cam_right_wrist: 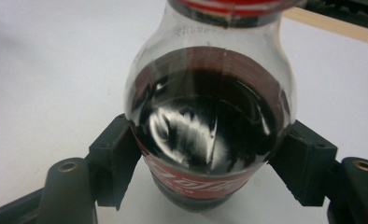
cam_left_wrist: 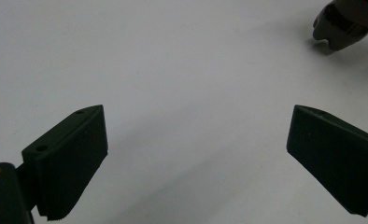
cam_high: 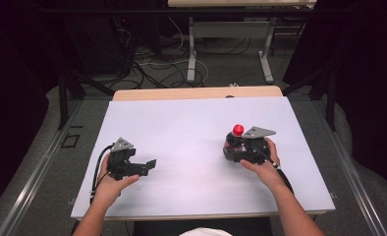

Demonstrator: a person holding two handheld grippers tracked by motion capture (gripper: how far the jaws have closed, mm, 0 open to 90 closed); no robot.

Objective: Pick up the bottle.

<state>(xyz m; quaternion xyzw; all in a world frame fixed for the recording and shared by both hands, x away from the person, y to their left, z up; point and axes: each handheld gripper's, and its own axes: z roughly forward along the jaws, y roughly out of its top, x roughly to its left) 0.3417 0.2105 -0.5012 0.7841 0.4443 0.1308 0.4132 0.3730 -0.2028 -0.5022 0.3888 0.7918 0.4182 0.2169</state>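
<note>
A small cola bottle (cam_high: 233, 141) with a red cap (cam_high: 237, 130) stands upright on the right half of the white table (cam_high: 181, 123). My right gripper (cam_high: 234, 153) is shut on its body. In the right gripper view the dark-filled bottle (cam_right_wrist: 205, 116) sits between the two jaws, and both pads press its sides just above the red label. My left gripper (cam_high: 141, 164) rests low over the table's left half, open, with nothing between its jaws. From the left gripper (cam_left_wrist: 196, 140) the bottle's base (cam_left_wrist: 343, 23) shows far off at the top right.
The white tabletop ends in a wooden strip (cam_high: 196, 93) at the far edge. Beyond it, cables (cam_high: 157, 64) lie on the floor around the legs of another table (cam_high: 191, 54). Dark frame bars (cam_high: 64, 98) flank the table on both sides.
</note>
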